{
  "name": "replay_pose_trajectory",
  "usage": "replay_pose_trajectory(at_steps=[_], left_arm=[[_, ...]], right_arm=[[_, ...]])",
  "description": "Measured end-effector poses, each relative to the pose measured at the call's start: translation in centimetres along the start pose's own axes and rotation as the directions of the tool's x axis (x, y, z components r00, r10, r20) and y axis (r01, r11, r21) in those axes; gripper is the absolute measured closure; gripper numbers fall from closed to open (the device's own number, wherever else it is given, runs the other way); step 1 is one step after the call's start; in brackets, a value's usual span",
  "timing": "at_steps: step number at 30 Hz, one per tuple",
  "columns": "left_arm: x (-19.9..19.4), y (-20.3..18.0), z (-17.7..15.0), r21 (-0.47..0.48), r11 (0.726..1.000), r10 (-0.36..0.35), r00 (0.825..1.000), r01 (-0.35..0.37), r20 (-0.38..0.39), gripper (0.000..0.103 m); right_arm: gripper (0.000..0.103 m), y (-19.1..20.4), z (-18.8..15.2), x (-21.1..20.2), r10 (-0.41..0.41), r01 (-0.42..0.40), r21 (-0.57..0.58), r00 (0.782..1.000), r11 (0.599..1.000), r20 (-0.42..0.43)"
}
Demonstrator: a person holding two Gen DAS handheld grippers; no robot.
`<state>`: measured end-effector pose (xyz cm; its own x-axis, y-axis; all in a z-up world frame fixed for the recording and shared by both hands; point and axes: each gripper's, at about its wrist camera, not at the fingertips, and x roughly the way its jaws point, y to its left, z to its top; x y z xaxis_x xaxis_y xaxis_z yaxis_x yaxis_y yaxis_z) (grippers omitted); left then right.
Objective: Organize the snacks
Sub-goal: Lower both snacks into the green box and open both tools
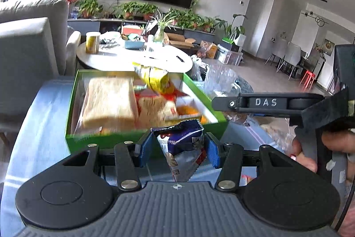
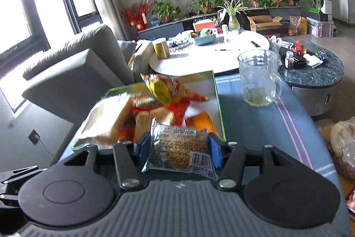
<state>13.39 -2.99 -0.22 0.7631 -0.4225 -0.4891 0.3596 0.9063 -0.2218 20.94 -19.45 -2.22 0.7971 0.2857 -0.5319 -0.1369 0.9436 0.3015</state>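
Observation:
My left gripper (image 1: 179, 149) is shut on a dark blue snack packet (image 1: 184, 143), held just in front of the near wall of a green box (image 1: 73, 90). The box holds wrapped bread slices (image 1: 108, 101), a yellow packet (image 1: 155, 79) and red and orange packets. My right gripper (image 2: 179, 149) is shut on a clear-wrapped brown cake (image 2: 179, 150), held over the near right corner of the same green box (image 2: 218, 99). The right gripper's body, marked DAS (image 1: 266, 102), shows at the right of the left wrist view, with a hand (image 1: 304, 154) below it.
A glass mug (image 2: 259, 77) stands on the blue cloth (image 2: 255, 126) right of the box. Bagged food (image 2: 344, 148) lies at the far right. A grey sofa (image 2: 73, 72) is to the left, with a white round table (image 2: 210, 54) and a dark round table (image 2: 315, 74) beyond.

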Motion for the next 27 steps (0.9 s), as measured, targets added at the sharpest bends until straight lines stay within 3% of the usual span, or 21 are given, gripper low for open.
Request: replay_pose_trajectory(at_steps=[18,27], left_arm=[[4.3,0.5,2.0,-0.002,1.000,0.013,0.999,-0.013,-0.035,0.056],[7.2,0.2,3.7,0.008,1.000,0.022,0.999,-0.022,-0.026,0.056]], right_arm=[[0.027,-1.4,2.8,6.2,0.033,-0.034,0.106,0.999,0.994,0.011],[0.027,-3.9,2.4,5.6,0.015,-0.023,0.162,0.999,0.986,0.048]])
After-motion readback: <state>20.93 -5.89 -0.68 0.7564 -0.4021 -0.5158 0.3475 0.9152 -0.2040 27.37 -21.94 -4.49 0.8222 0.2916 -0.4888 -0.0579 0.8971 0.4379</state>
